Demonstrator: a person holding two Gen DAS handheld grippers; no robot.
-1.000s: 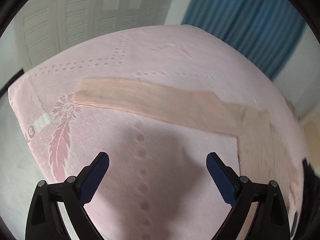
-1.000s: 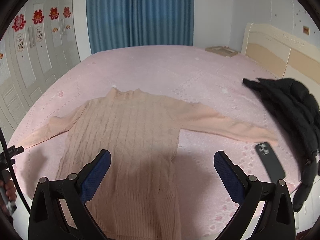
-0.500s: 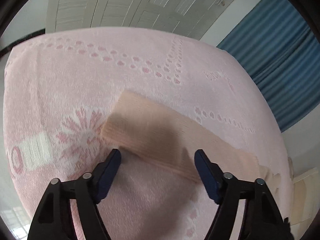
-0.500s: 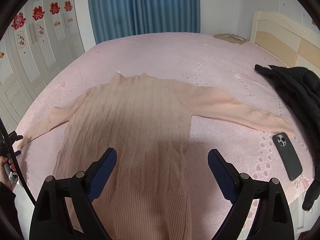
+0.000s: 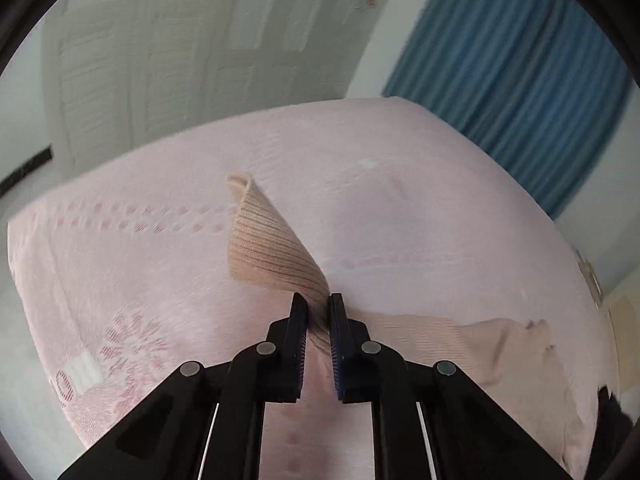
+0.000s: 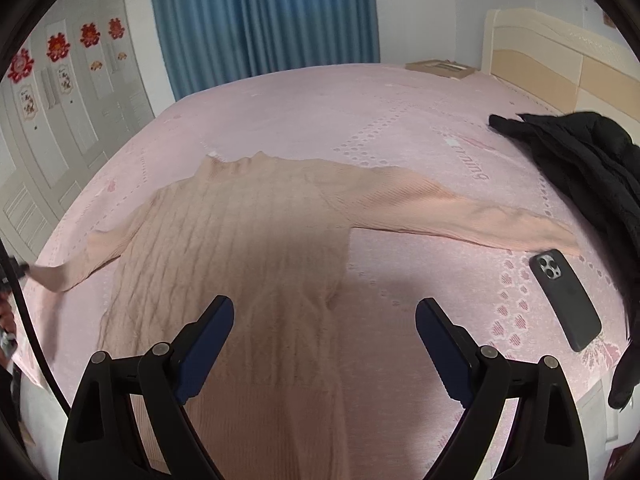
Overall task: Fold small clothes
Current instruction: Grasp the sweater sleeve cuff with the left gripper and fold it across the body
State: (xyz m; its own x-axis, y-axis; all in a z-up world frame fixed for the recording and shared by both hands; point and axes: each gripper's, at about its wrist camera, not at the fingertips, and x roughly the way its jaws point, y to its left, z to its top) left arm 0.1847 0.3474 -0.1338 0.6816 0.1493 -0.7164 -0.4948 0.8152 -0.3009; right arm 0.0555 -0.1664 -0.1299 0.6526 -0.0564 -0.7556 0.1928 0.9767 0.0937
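Down at the bottom centre of the left wrist view, the left gripper point(image 5: 319, 305) has just been closing, and its jaws are now clamped on the ribbed cuff of the sweater's sleeve point(image 5: 266, 248). That cuff stands up off the pink bedspread point(image 5: 420, 220), fanning toward the upper left of the frame with its end curled over. More of the peach sweater trails along the lower right of that view.

Over on the right wrist view, the right gripper point(image 6: 325, 322) hangs above the sweater's body, jaws spread wide with nothing between them. The sweater point(image 6: 240, 240) lies flat across the middle of the frame, neck pointing toward the blue curtain point(image 6: 260, 16) at the top. One sleeve stretches out to the right, its cuff just beside a dark phone point(image 6: 565, 298) lying camera-side up. The other sleeve runs to the left edge, where it lifts off the bed. A black jacket point(image 6: 580, 160) is heaped at the right edge, near the cream headboard point(image 6: 560, 64). White wardrobe doors with red paper decorations fill the upper left.
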